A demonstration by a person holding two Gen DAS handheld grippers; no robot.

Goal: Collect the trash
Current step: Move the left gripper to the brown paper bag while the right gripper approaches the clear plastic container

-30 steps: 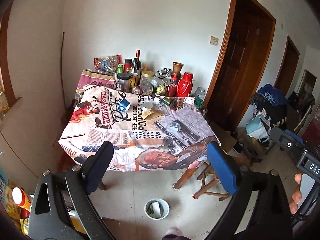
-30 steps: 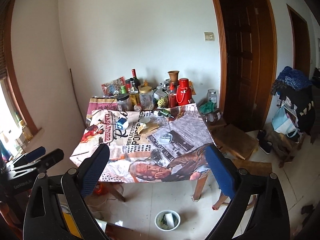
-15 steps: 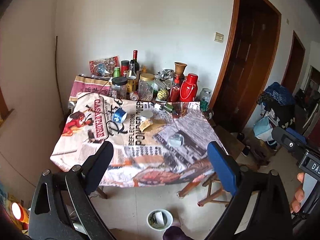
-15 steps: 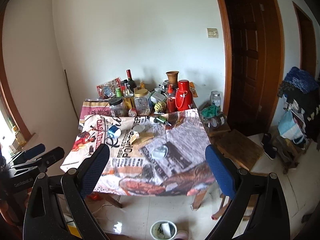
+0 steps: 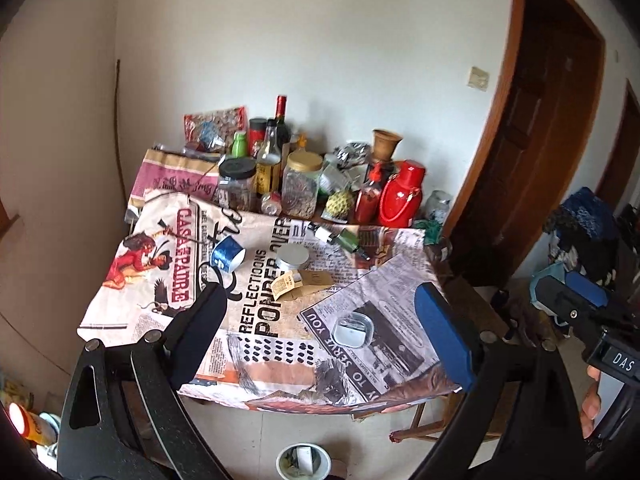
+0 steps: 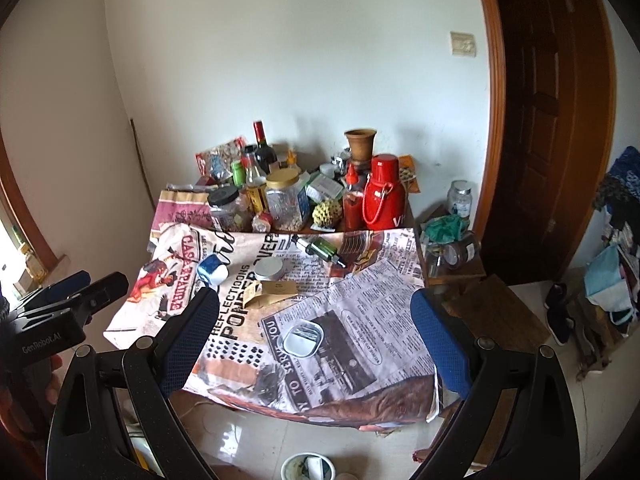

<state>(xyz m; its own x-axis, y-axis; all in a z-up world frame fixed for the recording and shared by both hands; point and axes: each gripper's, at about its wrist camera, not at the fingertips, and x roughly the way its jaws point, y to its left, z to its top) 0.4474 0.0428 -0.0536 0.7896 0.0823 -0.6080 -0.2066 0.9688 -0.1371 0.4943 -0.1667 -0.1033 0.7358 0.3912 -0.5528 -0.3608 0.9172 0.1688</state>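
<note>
Left gripper (image 5: 320, 320) and right gripper (image 6: 316, 320), jaws wide, empty, above table (image 6: 400, 360). Open tin (image 6: 303, 339) lies nearest; blue cup (image 6: 212, 270), paper scraps (image 6: 272, 292), green bottle (image 6: 322, 249) beyond. Bin (image 5: 304, 462) on floor below.

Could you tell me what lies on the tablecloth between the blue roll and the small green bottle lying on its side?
A round silver tin sits between the blue roll and the green bottle, clearest in the right wrist view.
</note>
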